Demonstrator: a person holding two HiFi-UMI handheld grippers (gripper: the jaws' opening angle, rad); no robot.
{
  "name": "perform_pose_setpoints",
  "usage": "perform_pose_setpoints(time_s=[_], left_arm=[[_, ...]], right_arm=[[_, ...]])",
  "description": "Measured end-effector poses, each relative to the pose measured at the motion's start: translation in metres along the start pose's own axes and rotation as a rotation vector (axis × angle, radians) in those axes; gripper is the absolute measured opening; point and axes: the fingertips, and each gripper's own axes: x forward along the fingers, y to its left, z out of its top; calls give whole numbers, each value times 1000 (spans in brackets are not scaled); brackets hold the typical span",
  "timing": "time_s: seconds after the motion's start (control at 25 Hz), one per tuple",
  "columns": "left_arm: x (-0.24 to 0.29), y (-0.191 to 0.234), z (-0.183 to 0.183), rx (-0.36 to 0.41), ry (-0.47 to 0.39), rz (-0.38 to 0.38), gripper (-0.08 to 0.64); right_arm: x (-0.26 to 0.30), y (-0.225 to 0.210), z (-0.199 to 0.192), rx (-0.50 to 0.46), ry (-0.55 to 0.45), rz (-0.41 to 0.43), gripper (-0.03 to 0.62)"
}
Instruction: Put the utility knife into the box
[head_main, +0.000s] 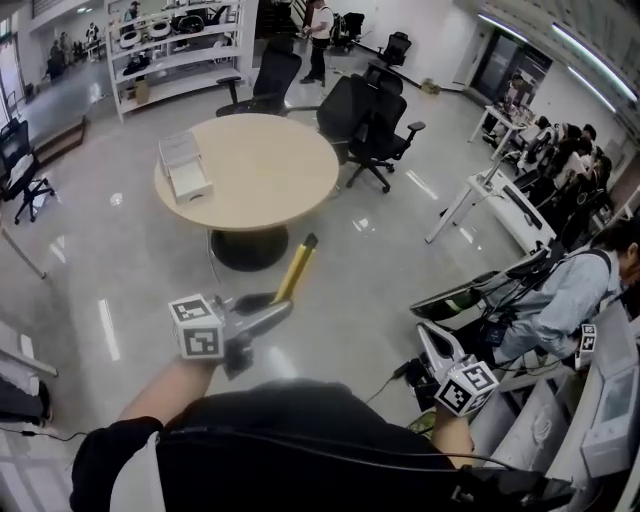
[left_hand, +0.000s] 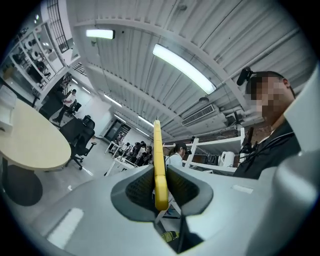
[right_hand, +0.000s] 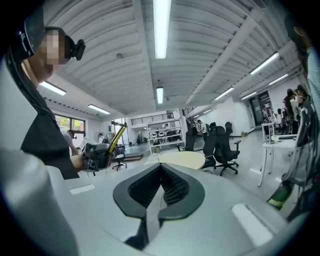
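Note:
A long yellow utility knife (head_main: 296, 268) sticks out from my left gripper (head_main: 283, 305), which is shut on its handle end. It is held in the air over the floor, tip pointing toward the round beige table (head_main: 275, 170). A white box (head_main: 186, 167) lies open on the table's left side. In the left gripper view the knife (left_hand: 159, 160) stands upright between the dark pads (left_hand: 141, 190). My right gripper (head_main: 428, 338) hangs low at the right, jaws together and empty (right_hand: 161, 170). From there I see the left gripper (right_hand: 97, 155) with the knife (right_hand: 117, 136).
Black office chairs (head_main: 375, 125) stand behind the table, a white shelf unit (head_main: 175, 45) at the back left. A seated person (head_main: 575, 290) and white desks (head_main: 500, 200) fill the right side. A cable (head_main: 395, 375) lies on the glossy floor near my right gripper.

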Motion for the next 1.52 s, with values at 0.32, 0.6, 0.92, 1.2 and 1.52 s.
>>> perform_pose_setpoints(time_s=[0.32, 0.6, 0.92, 1.2, 1.52], left_arm=[[24, 68, 14, -52, -8, 32, 74], [90, 121, 31, -5, -35, 106, 74], [226, 161, 68, 5, -82, 162, 74], [316, 189, 76, 0, -79, 166, 74], [382, 258, 85, -45, -53, 126, 74]], right_arm=[[60, -54, 5, 46, 18, -5, 14], [118, -152, 31, 22, -14, 65, 14], [152, -291, 91, -19, -29, 142, 14], [166, -380, 124, -22, -61, 145, 14], [197, -451, 125, 20, -41, 83, 14]])
